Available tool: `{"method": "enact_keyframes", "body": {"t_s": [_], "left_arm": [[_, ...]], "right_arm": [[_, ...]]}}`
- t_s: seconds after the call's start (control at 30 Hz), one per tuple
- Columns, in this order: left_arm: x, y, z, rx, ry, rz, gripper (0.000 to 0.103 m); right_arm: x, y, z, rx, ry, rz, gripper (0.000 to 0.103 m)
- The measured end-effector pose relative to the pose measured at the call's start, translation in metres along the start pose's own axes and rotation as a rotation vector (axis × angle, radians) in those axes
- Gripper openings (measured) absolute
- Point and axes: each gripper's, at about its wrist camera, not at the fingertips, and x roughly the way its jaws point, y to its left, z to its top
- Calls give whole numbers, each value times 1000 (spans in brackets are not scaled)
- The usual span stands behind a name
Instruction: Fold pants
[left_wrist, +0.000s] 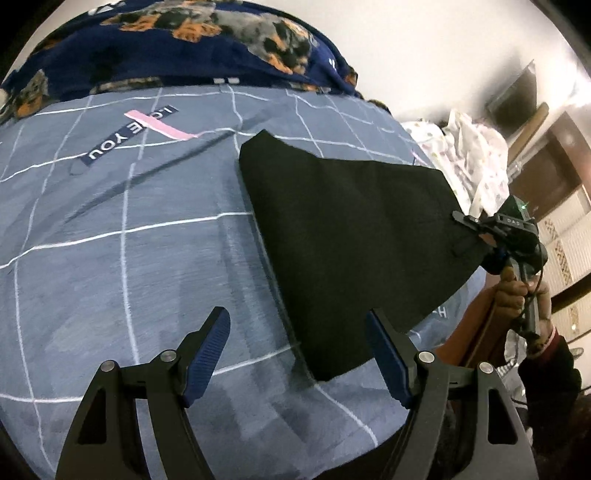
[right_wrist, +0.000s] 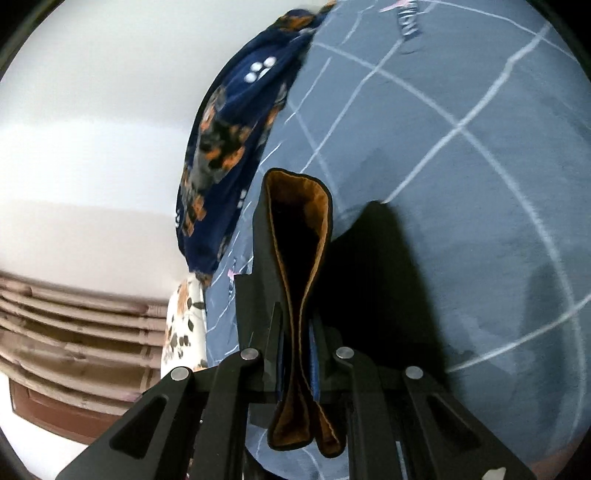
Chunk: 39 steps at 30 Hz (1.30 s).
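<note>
The right gripper (right_wrist: 297, 354) is clamped on the pants (left_wrist: 354, 236) at a brown-lined edge, lifting that right end off the blue checked bedsheet (left_wrist: 147, 236), probably to carry it over for a fold. The left gripper (left_wrist: 297, 354), jaws apart and empty, hovers near the pants' near-left corner, likely to pin or grasp it.

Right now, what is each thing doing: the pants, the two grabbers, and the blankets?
black pants: partly folded on the bed, one end lifted.
right gripper: shut on the pants' brown-lined edge.
left gripper: open, empty, above the pants' near edge.
grey checked bedsheet: spread flat under the pants.
dark blue dog-print blanket: bunched at the bed's far side.
</note>
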Motion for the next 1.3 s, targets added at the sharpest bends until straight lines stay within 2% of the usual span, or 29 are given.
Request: {"method": "enact_keyframes", "body": {"t_s": [0.43,0.53,0.57,0.67,0.77,0.87,0.97,1.17,1.23,1.3], "left_arm": [[30,-8,5,-1,62,5,76],[34,-8,5,-7,73,7,76],[35,-8,5,-8,74,7,76],[33,-9,5,-2,66,5,76],[30,-9,6,-3,52,-5,76],[30,-9,6,-12,45,-21,76],[34,-11,6,-13,52,-24,76],[31,-19,2,20,57,-17,76],[29,-19,2,20,52,-18,76],[28,-19,2,13,48,-22,76]], "right_arm": [[6,-49,-6,90,-4,43,11],[5,-53,-6,96,-7,70,16],[2,-54,-6,98,-14,63,19],[-18,-46,-8,56,-74,36,21],[-48,-36,-17,27,-107,77,21],[-66,-25,-32,3,-74,96,22],[-70,-23,-43,12,-43,64,30],[-57,-34,-45,63,-20,80,31],[-49,-35,-44,69,-6,33,30],[-43,-38,-43,87,2,40,30]]}}
